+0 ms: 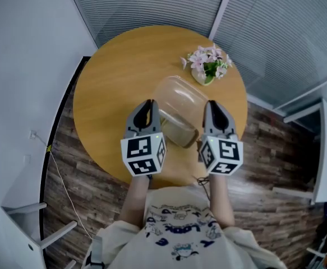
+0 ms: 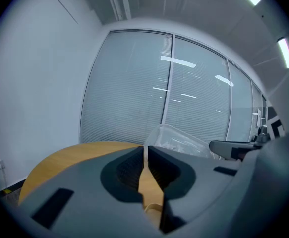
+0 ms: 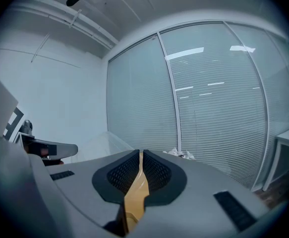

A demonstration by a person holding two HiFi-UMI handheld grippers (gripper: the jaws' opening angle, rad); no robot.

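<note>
Symmetrically, both forearms reach forward from the torso over the near edge of the round wooden table, and each gripper points toward the far side. The left gripper and right gripper flank a clear plastic container lying on its side between them, near the tabletop's centre. Each pair of jaws is pressed together with nothing held between. A small pot of pink flowers stands at far right.
</note>
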